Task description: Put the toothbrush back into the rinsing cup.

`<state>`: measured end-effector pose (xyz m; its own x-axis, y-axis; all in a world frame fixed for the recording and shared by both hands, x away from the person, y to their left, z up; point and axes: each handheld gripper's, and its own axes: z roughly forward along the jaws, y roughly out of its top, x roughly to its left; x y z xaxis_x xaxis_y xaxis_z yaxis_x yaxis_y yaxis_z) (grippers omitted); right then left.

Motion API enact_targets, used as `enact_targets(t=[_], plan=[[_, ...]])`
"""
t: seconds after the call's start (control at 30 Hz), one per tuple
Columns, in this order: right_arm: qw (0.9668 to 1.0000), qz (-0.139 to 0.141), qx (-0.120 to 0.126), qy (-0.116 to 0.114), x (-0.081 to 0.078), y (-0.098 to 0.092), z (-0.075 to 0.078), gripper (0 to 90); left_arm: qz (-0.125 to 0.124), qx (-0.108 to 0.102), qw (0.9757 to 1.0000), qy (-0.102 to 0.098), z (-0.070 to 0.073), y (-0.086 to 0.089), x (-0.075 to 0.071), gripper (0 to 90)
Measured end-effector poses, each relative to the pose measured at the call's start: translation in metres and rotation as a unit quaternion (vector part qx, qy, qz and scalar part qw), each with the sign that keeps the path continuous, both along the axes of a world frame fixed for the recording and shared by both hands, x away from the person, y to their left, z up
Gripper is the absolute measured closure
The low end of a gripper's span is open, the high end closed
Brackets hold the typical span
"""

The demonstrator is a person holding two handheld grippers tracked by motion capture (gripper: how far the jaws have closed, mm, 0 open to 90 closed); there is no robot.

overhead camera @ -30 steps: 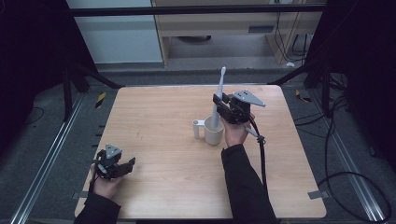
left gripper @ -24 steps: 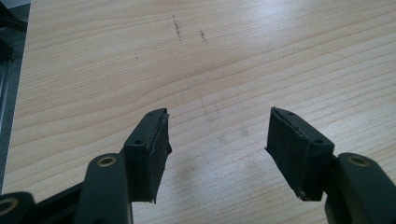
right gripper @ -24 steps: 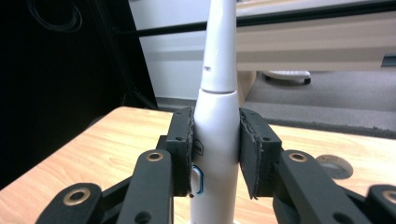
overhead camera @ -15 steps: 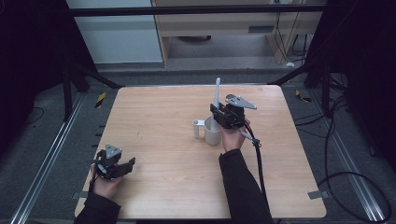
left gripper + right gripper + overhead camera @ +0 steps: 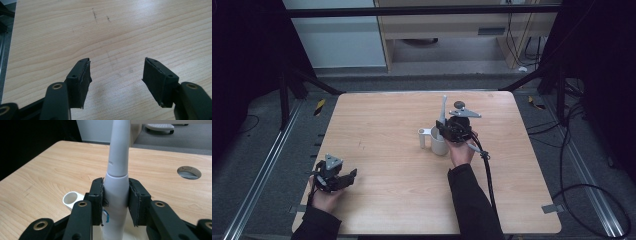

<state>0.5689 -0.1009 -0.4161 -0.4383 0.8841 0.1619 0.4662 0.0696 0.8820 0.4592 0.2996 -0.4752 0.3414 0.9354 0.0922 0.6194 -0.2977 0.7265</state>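
Lowering the white electric toothbrush (image 5: 117,195) clenched in my right gripper (image 5: 115,200), I'd keep it upright over the cream mug (image 5: 439,145) while my left gripper (image 5: 116,77) rests released.

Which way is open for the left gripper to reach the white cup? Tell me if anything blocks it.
Probably yes. The left gripper, fingers open and holding nothing, sits at the table's near left corner; bare wood lies between it and the white cup. The right gripper crowds the cup, gripping the electric toothbrush.

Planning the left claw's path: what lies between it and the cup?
Bare wooden tabletop only, seen in the high view, between left claw and cup.
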Motion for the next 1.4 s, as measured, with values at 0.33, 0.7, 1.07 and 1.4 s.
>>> enact_targets(t=[0.33, 0.7, 1.07, 1.4], plan=[[0.9999, 0.003, -0.008, 0.009, 0.001, -0.001, -0.003, 67.0, 0.000, 0.000, 1.0000, 0.000, 0.000, 0.000, 0.000, 37.8], [0.9998, -0.006, -0.020, 0.002, 0.002, -0.004, -0.004, 63.6, -0.001, 0.001, 1.0000, 0.000, 0.000, 0.000, 0.000, 37.8], [0.9994, -0.015, -0.031, -0.002, 0.002, -0.009, -0.004, 60.6, -0.001, 0.001, 1.0000, 0.000, 0.000, 0.000, 0.000, 37.8], [0.9990, -0.005, -0.042, -0.016, -0.015, -0.017, 0.007, 49.1, 0.000, 0.001, 1.0000, 0.001, 0.000, 0.000, 0.000, 37.8]])
